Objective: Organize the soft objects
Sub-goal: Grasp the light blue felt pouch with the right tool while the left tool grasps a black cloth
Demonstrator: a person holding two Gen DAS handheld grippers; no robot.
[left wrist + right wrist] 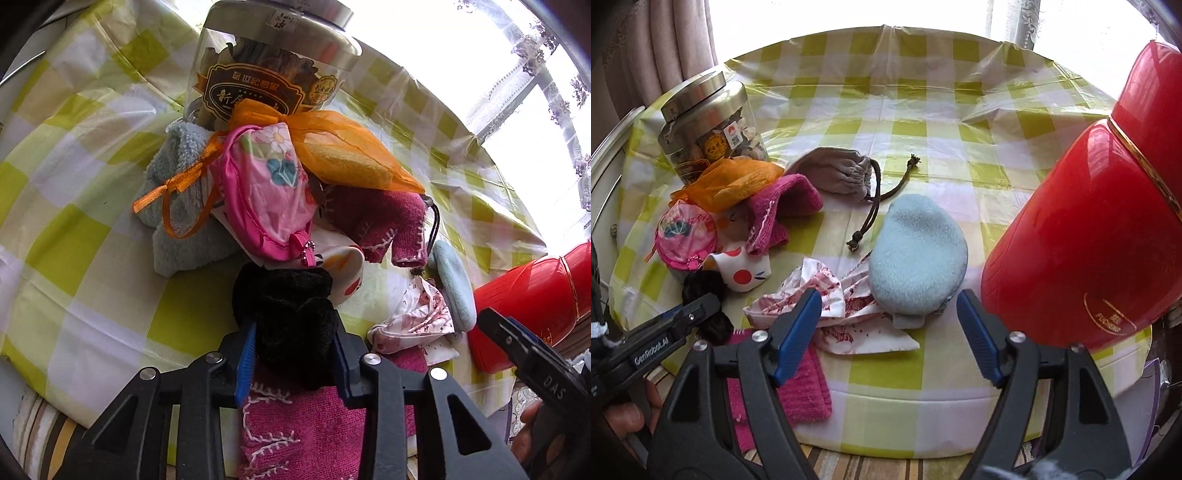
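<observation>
Nearest the left wrist camera, the left gripper (291,354) has its blue pads clamped on a black velvety scrunchie (291,325) at the near edge of the checked tablecloth (92,258), just before the heap of soft things; a good lift would likely go straight up, so the scrunchie clears the pink knitted cloth (295,424) beneath it. The right gripper (886,332) stands with jaws wide apart and empty over the printed white cloth (831,314) and pale blue pouch (916,258). Only the right view shows the grey drawstring bag (834,173) farther back, which the heap hides from the left.
</observation>
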